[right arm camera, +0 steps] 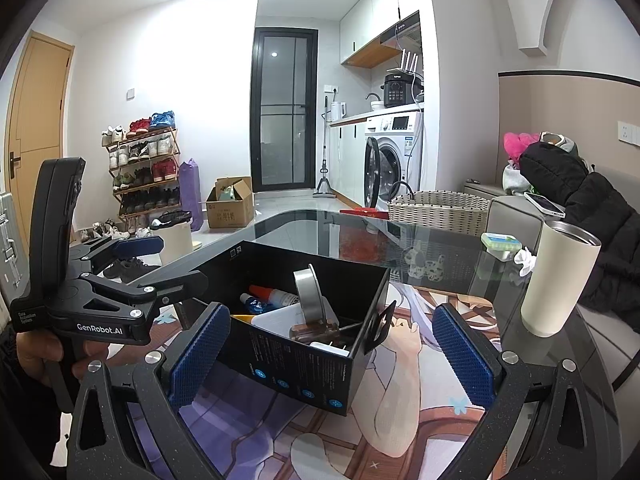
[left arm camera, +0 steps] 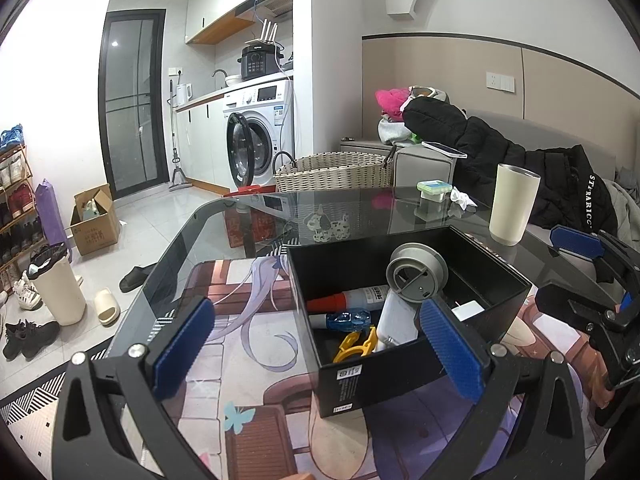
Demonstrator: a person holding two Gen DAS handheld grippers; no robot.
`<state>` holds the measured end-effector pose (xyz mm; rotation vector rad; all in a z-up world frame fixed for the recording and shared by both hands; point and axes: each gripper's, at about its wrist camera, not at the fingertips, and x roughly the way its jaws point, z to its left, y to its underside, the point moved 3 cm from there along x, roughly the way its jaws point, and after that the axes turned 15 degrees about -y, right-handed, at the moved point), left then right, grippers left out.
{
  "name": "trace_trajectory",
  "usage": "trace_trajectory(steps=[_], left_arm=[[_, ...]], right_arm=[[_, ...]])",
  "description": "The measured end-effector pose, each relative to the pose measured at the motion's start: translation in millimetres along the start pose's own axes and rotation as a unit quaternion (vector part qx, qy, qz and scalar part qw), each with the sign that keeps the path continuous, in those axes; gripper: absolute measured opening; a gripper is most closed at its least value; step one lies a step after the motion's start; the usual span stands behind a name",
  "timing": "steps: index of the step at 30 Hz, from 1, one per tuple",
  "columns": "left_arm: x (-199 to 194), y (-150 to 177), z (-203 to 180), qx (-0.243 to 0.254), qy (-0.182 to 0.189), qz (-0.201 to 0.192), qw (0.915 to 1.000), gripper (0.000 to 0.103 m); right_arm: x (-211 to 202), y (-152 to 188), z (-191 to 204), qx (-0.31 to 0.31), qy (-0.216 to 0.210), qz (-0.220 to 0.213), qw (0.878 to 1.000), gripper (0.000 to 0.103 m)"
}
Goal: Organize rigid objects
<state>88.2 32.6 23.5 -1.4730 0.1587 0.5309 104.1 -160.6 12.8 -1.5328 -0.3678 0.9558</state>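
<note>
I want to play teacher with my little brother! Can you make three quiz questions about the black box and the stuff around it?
1. True or false: the black box is empty.
2. What stands beside the box on the glass table? A) cream tumbler B) teapot C) red bowl
3. Fill in: the left gripper and right gripper both have their jaws ____.

Key: 1 false, it holds a yellow clip, a red-capped tube and more; 2 A; 3 open.
</note>
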Motion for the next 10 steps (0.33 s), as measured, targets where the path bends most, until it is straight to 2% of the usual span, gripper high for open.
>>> trace_trajectory(steps=[10], left_arm=[[-0.4, -0.1, 0.0, 0.000, -0.001, -0.002, 1.0000, 0.103]], right_arm=[[-0.1, -0.1, -0.1, 0.000, 0.000, 0.000, 1.000, 0.103]])
